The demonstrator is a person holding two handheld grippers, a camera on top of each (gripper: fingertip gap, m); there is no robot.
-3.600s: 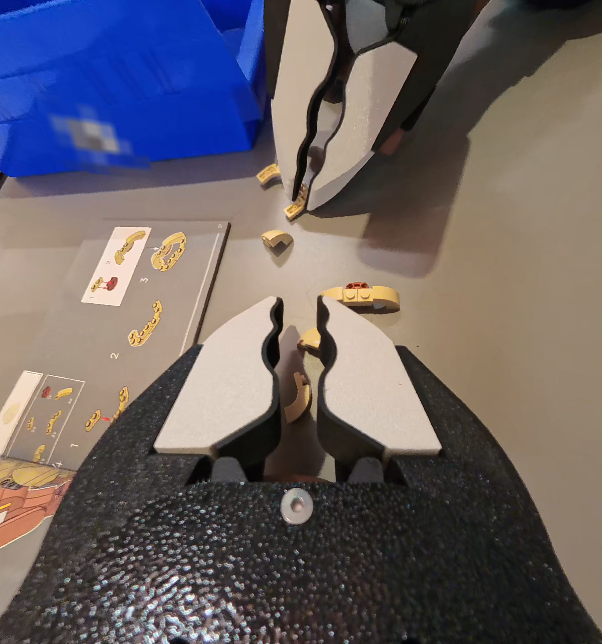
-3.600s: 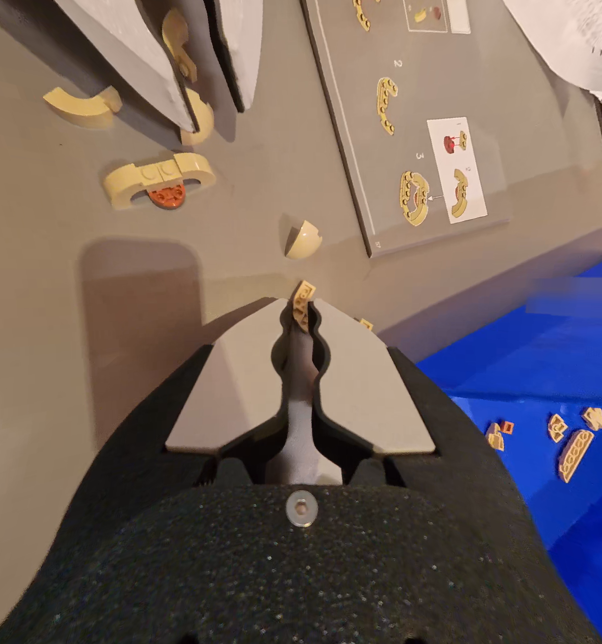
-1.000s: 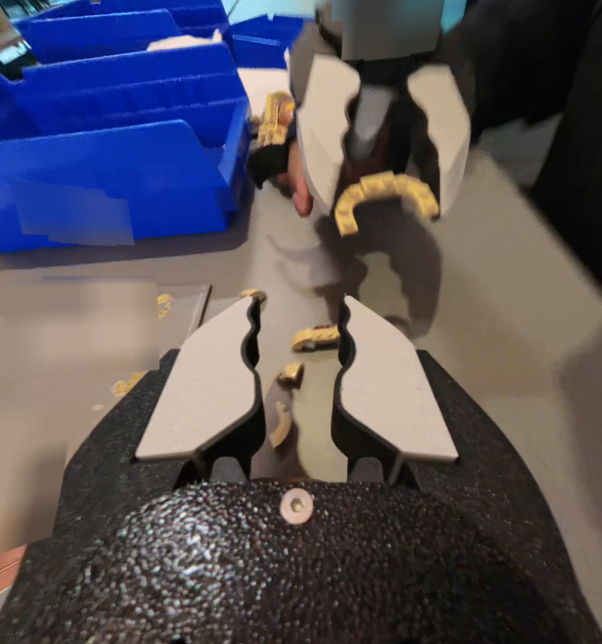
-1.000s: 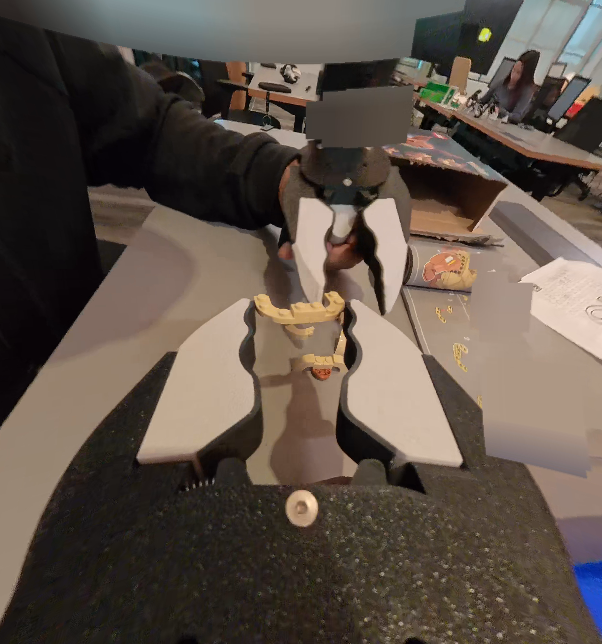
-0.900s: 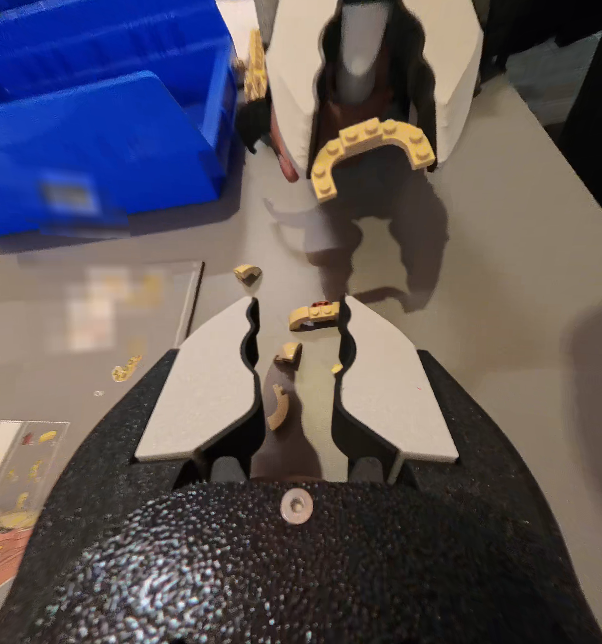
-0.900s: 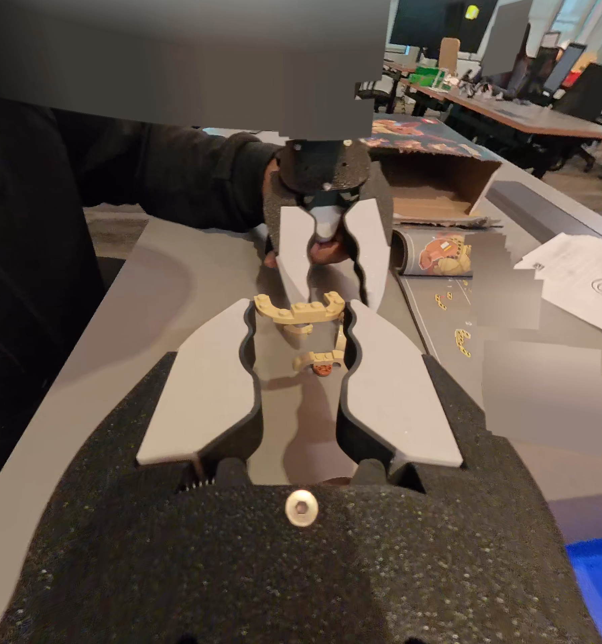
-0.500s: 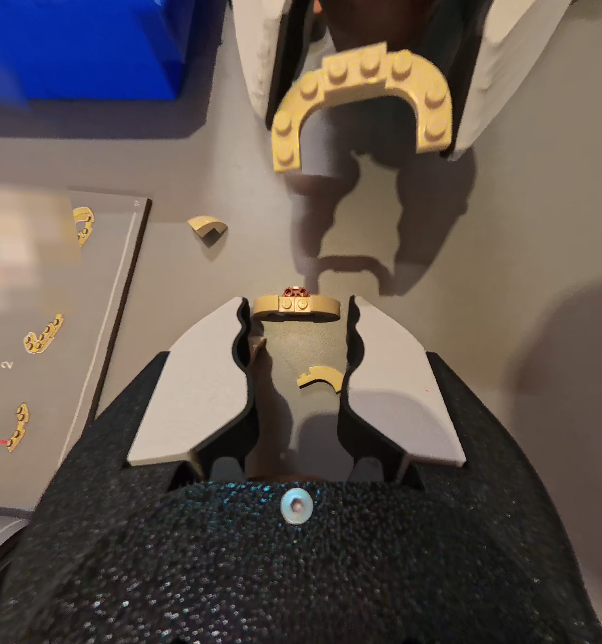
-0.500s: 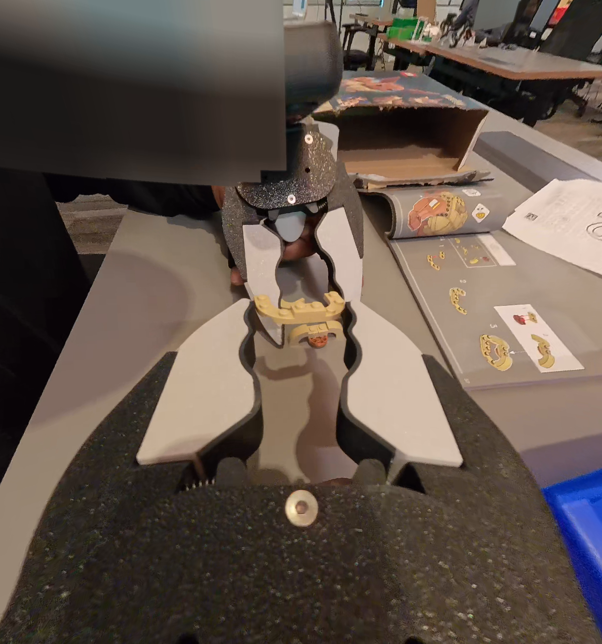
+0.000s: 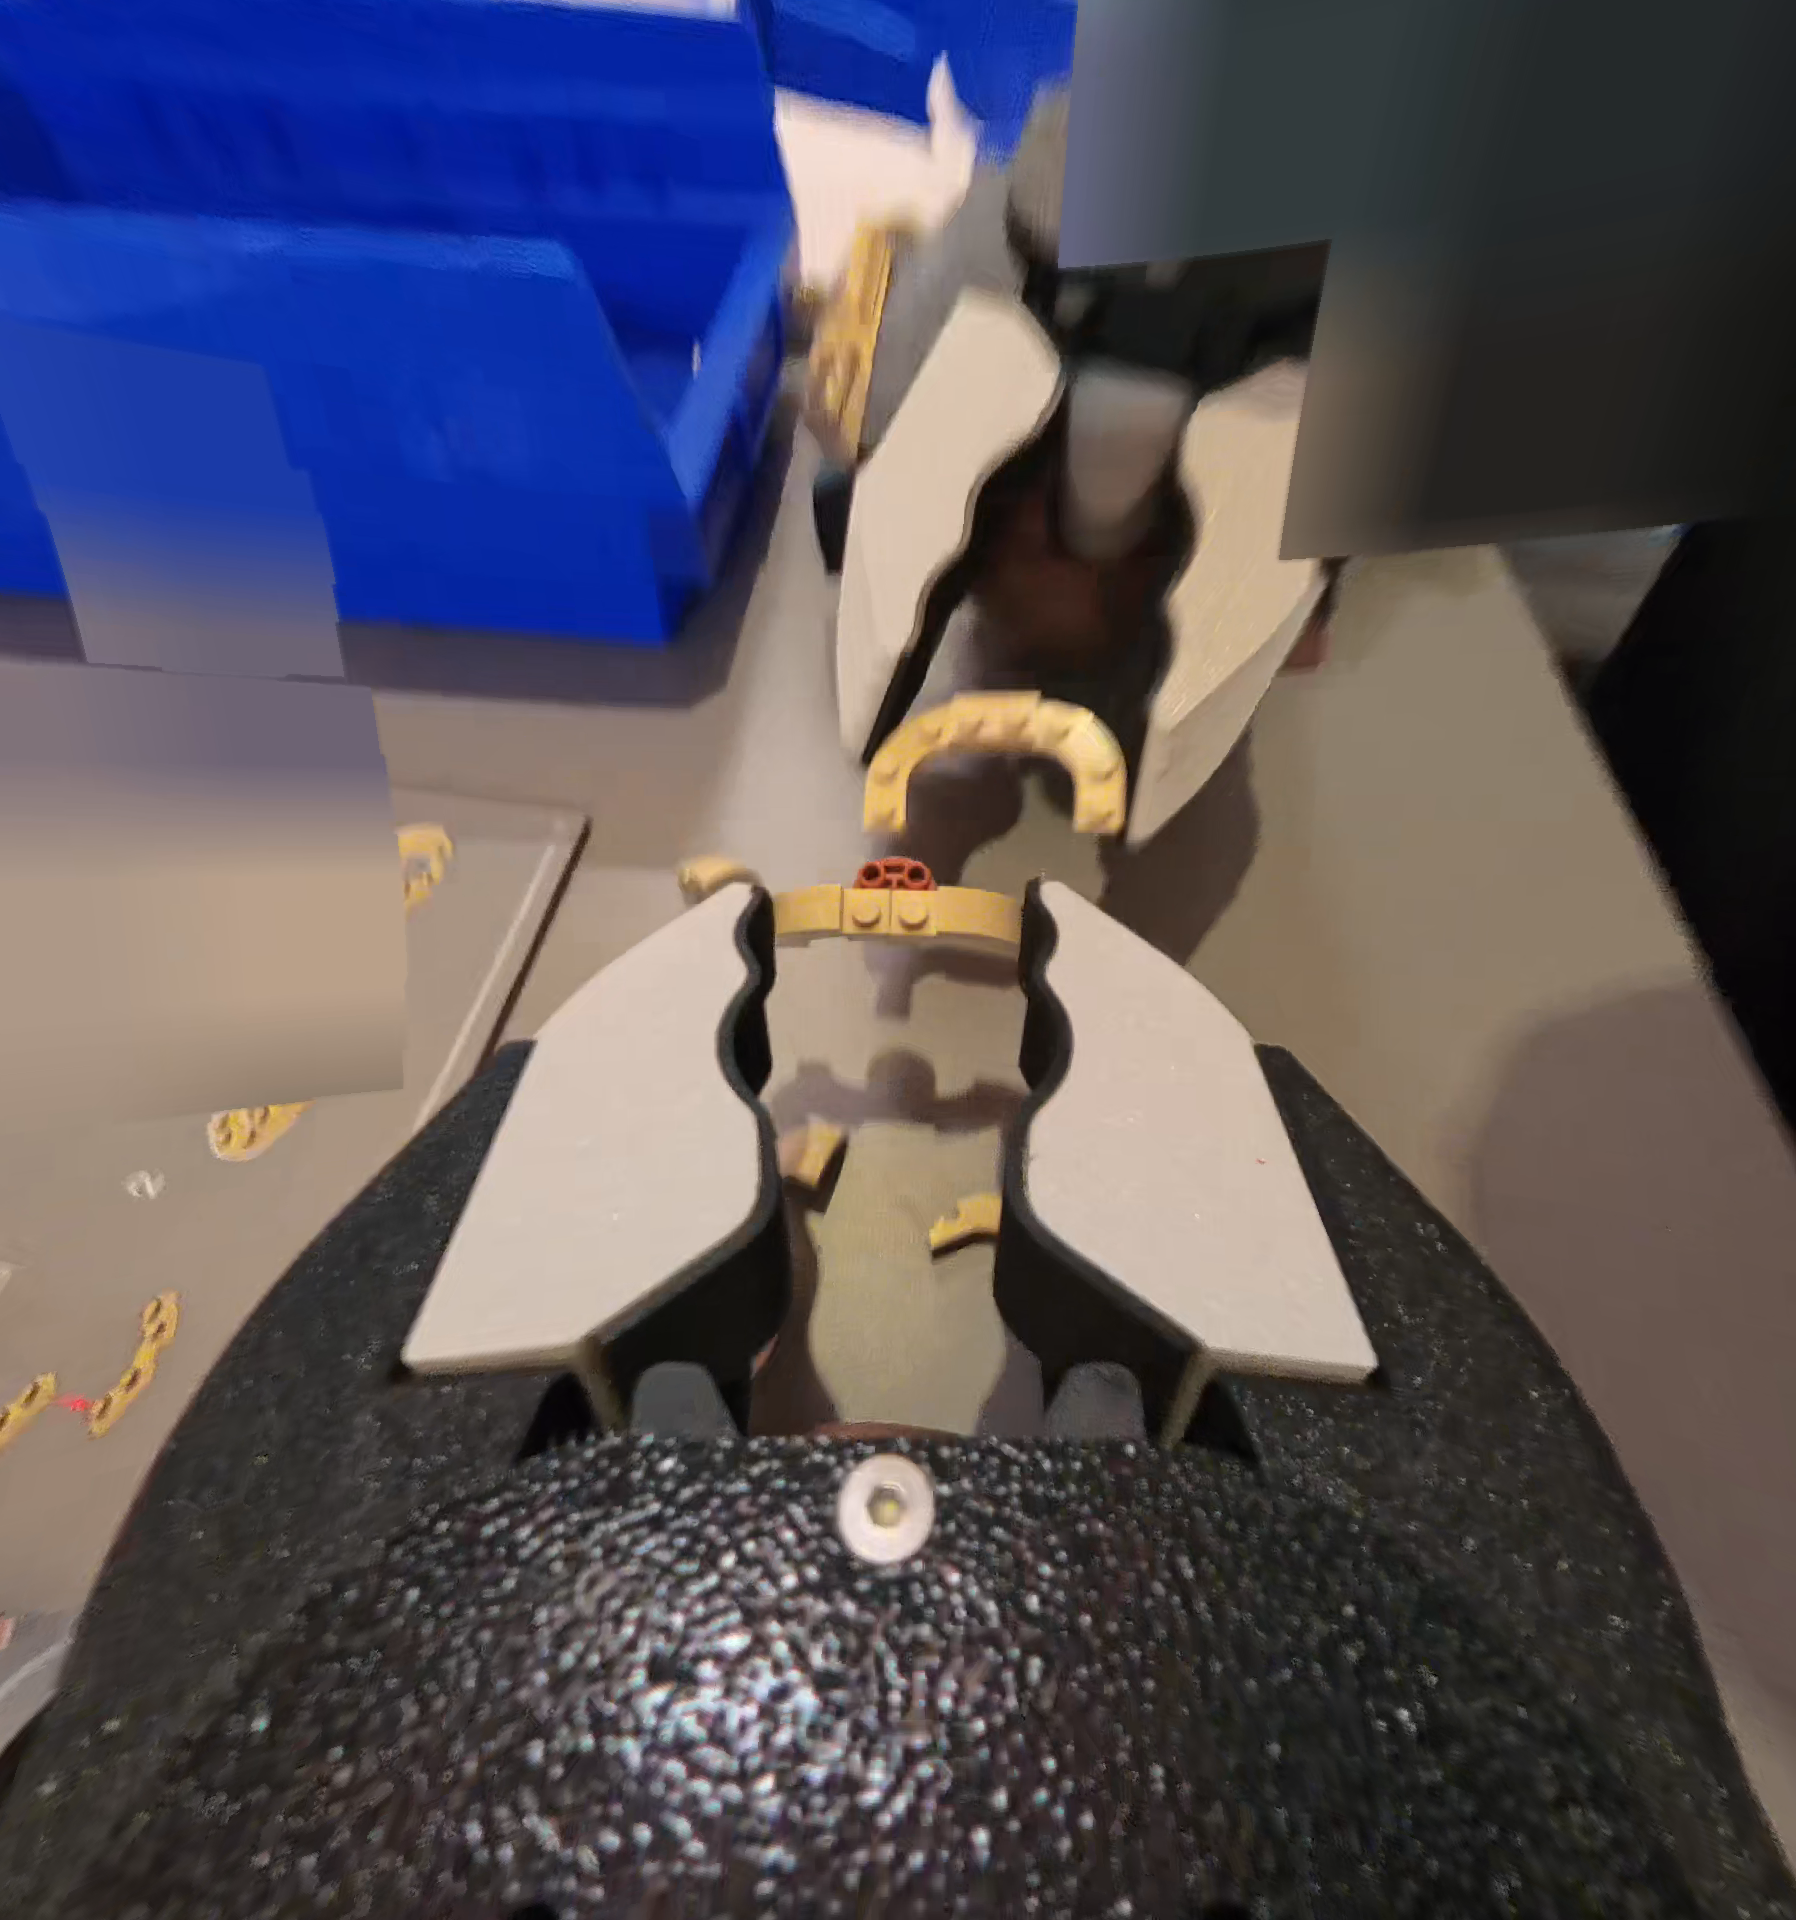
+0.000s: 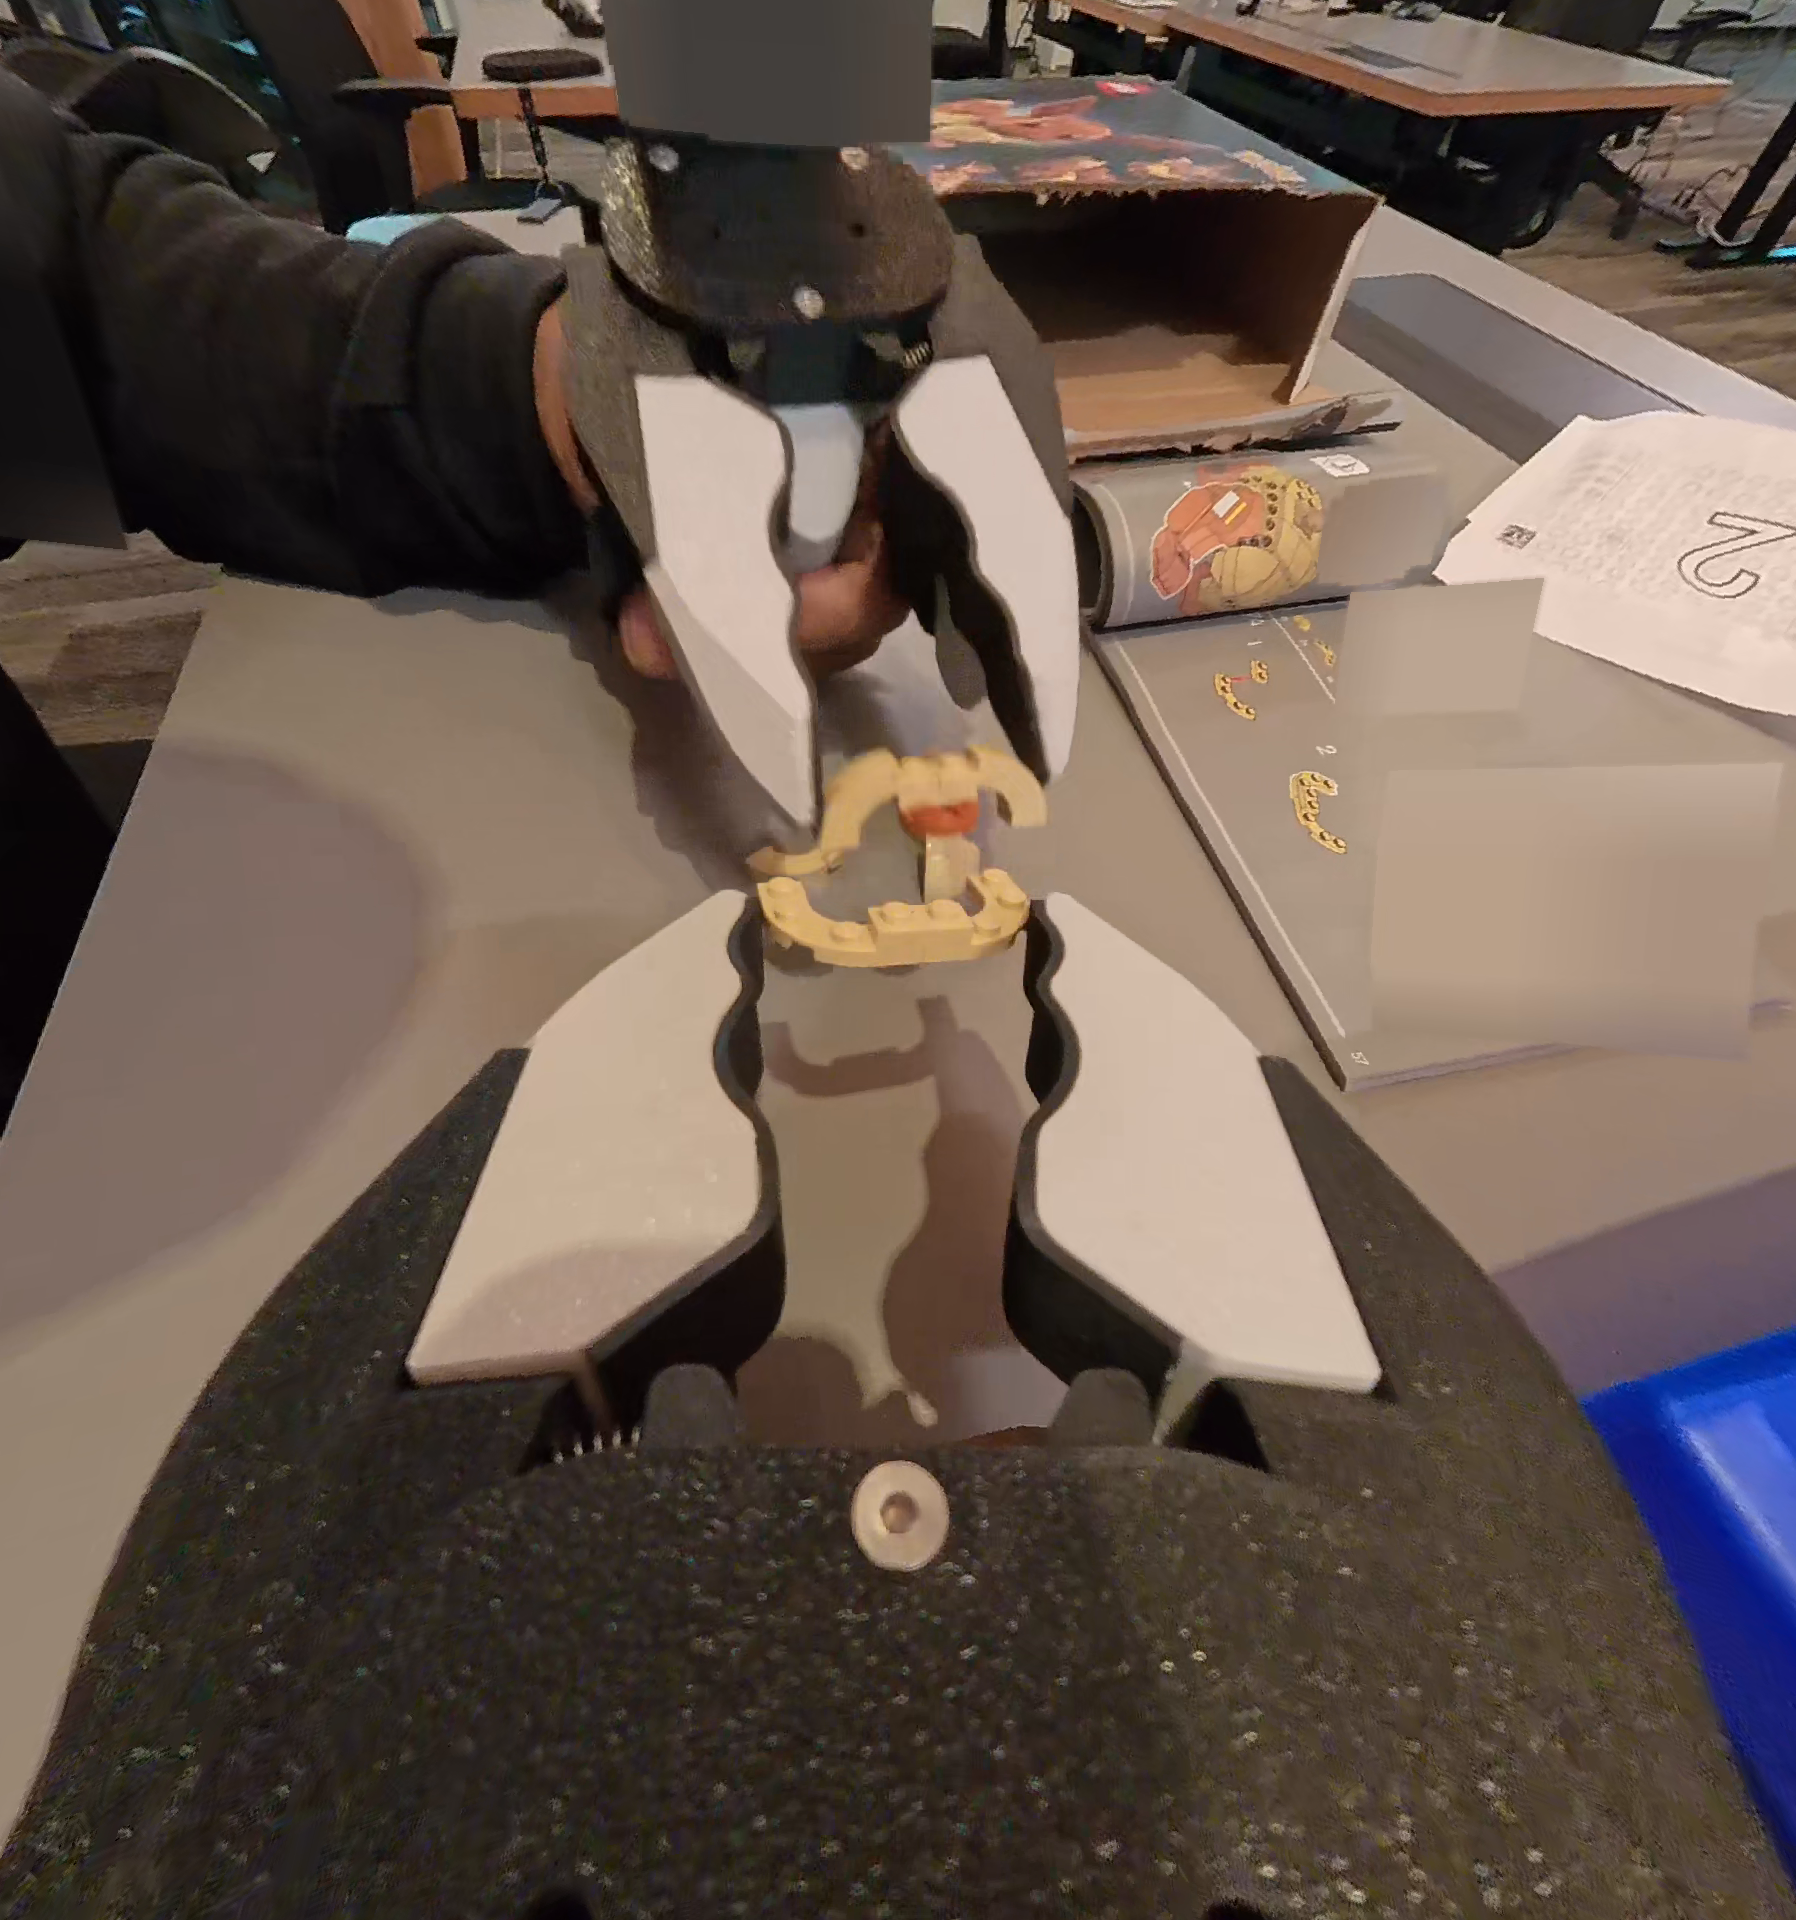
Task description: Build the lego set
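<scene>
both tan arches point(image 9: 899, 914) point(image 10: 894, 930) held crosswise, open sides facing.

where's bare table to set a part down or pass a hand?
Free: grey table left of both hand-held grippers, out to its left edge; also the strip before the blue bin. Crowded: middle, loose tan pieces under the held arches; right side, instruction booklet and white paper.

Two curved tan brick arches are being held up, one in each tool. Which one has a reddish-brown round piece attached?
The tan arch clamped in the left tool; a reddish-brown round piece sits at its middle. The studded tan arch in the right tool is plain.
</scene>
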